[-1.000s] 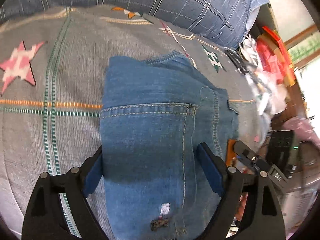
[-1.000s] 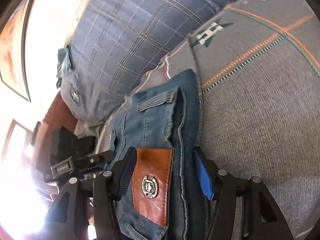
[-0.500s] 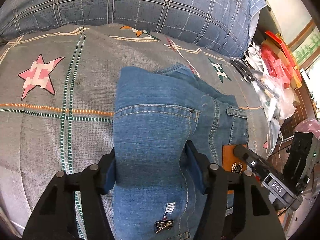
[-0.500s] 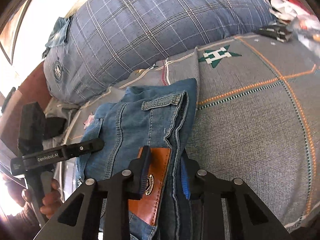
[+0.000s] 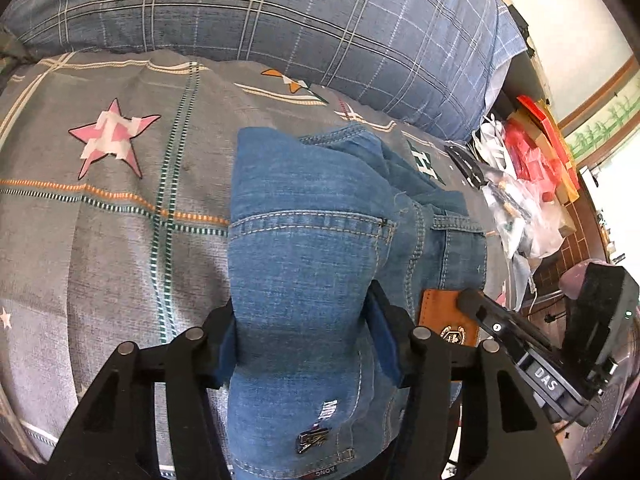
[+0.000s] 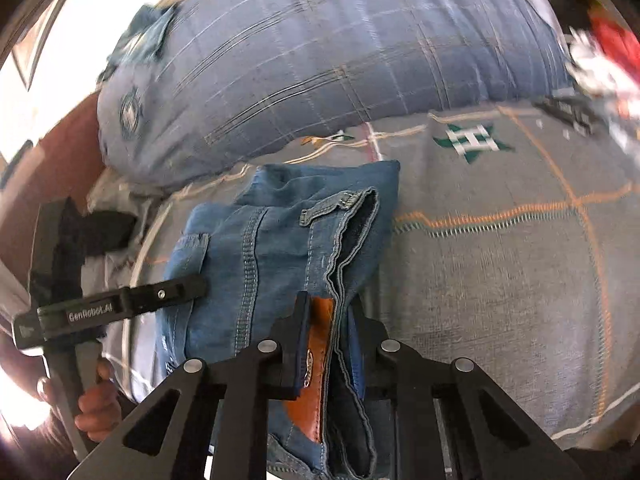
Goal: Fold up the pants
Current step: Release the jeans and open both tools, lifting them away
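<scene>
Folded blue jeans (image 5: 312, 216) lie on the grey patterned bed sheet (image 5: 120, 240). My left gripper (image 5: 304, 336) is shut on the near end of the jeans, with bunched denim between its blue pads. In the right wrist view the jeans (image 6: 264, 248) show their waistband and a brown leather patch (image 6: 316, 360). My right gripper (image 6: 328, 344) is shut on the waistband edge at that patch. The right gripper also shows in the left wrist view (image 5: 532, 356), and the left gripper shows in the right wrist view (image 6: 120, 304), held by a hand.
A large blue plaid pillow (image 5: 280, 20) lies along the far side of the bed, and it also shows in the right wrist view (image 6: 320, 60). Plastic bags and red packets (image 5: 532, 184) are piled off the bed's right edge. A pink star (image 5: 112, 136) marks the sheet at left.
Both grippers have closed from wide open onto the jeans. The left one squeezed the denim end and the right one pinched the waistband at the leather patch. The views pulled back slightly.
</scene>
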The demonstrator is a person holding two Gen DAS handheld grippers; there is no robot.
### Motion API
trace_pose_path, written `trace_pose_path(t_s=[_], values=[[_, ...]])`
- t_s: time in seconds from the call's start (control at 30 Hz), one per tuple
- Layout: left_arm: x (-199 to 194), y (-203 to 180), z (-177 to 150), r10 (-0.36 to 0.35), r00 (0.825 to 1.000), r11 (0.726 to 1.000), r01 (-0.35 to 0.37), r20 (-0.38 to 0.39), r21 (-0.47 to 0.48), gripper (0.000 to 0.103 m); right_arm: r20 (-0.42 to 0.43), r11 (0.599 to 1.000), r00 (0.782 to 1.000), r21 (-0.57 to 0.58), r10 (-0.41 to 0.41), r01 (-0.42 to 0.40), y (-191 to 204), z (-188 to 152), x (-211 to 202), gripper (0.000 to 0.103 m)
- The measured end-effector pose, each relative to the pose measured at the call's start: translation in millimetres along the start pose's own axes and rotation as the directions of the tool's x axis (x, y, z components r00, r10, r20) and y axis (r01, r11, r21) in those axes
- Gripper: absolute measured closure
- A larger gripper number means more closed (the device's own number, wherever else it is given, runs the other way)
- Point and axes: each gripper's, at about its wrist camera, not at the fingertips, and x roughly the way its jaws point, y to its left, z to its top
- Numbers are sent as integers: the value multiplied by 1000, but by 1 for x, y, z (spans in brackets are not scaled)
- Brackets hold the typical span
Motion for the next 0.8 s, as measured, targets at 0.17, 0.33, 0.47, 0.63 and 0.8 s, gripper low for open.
trace_pose_path(t_s=[0.17,0.33,0.47,0.63,0.8], values=[[-15,23,25,-21,999,996,25,48,-90,48,-2,999,1000,-39,21,-21,26,23,14,88],[-50,39,67,44,983,996,-29,180,-86,48,50,990,991,-60,128,-125,56,64,23,88],[-43,56,98,140,969,989,-127,202,-78,48,57,986,986,-65,156,-152,74,98,55,89],[19,100,109,314,946,945,-304,76,-124,47,10,996,996,-4,87,-87,66,109,120,93],[18,120,107,263,961,953,-245,88,-177,43,-70,1000,997,29,-8,10,48,99,164,89]])
